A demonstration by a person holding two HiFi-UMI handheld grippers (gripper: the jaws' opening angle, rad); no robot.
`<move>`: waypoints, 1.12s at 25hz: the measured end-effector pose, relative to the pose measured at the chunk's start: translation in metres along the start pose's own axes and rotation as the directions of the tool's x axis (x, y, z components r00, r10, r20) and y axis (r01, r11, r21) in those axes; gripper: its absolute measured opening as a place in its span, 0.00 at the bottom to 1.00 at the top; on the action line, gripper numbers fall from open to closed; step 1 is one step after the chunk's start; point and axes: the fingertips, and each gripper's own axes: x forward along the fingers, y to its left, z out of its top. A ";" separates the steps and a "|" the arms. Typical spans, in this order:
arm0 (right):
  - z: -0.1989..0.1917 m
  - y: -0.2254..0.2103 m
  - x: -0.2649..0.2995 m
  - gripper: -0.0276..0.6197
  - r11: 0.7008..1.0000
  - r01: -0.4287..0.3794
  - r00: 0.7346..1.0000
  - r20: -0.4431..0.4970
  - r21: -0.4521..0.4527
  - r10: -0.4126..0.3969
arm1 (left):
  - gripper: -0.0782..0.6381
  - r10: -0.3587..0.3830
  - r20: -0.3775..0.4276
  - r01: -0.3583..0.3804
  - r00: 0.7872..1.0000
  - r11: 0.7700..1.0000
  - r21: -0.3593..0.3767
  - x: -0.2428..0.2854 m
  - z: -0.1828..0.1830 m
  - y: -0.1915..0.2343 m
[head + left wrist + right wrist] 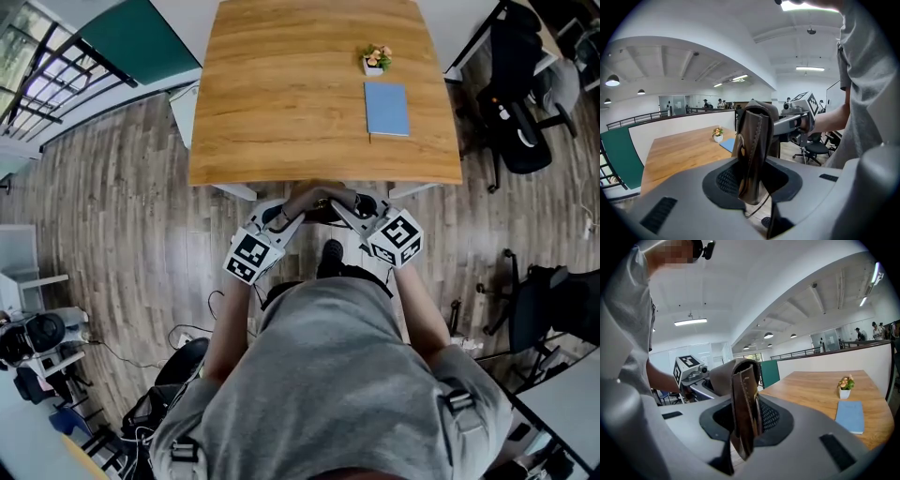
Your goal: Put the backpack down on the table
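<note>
The backpack (320, 197) is kept just short of the tabletop (281, 112), its brown leather strap (757, 136) clamped by left claw (752, 159) and right claw (745, 413), presumably for a level set-down.

The wooden table (281, 94) bears a small potted plant (376, 59) beside a blue notebook (386, 110).

The brown leather backpack (754, 140) is held aloft just beside the table (281, 94).
</note>
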 end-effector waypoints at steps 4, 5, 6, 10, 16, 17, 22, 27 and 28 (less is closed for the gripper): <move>0.001 -0.009 0.003 0.16 1.000 -0.026 1.000 -0.004 -0.002 0.026 | 0.27 0.025 -0.018 -0.026 1.000 1.000 -0.015 0.005 -0.001 0.003; 0.000 -0.010 0.005 0.16 0.999 -0.034 0.999 -0.005 -0.004 0.034 | 0.27 0.032 -0.013 -0.032 0.999 0.999 -0.014 0.006 0.000 0.004; 0.000 -0.012 0.006 0.16 0.999 -0.041 0.999 -0.006 -0.006 0.040 | 0.27 0.038 -0.009 -0.038 0.999 0.999 -0.015 0.007 0.001 0.006; -0.001 -0.016 0.011 0.16 0.998 -0.060 0.998 -0.011 -0.012 0.060 | 0.27 0.056 -0.010 -0.056 0.998 0.998 -0.025 0.010 -0.001 0.010; 0.003 -0.023 0.012 0.16 0.998 -0.068 0.998 -0.019 -0.019 0.068 | 0.27 0.074 -0.001 -0.074 0.997 0.997 -0.035 0.016 0.004 0.015; 0.004 -0.025 0.010 0.16 0.997 -0.069 0.997 -0.021 -0.022 0.069 | 0.27 0.077 0.002 -0.077 0.997 0.996 -0.036 0.017 0.005 0.014; 0.004 -0.031 0.005 0.16 0.997 -0.066 0.998 -0.026 -0.035 0.065 | 0.27 0.078 0.016 -0.078 0.997 0.996 -0.034 0.024 0.008 0.011; 0.001 -0.032 0.007 0.16 0.997 -0.077 0.997 -0.030 -0.029 0.076 | 0.27 0.084 0.008 -0.083 0.996 0.996 -0.039 0.025 0.006 0.012; 0.000 -0.033 0.007 0.16 0.996 -0.080 0.996 -0.037 -0.030 0.079 | 0.27 0.083 0.006 -0.082 0.997 0.996 -0.045 0.026 0.005 0.012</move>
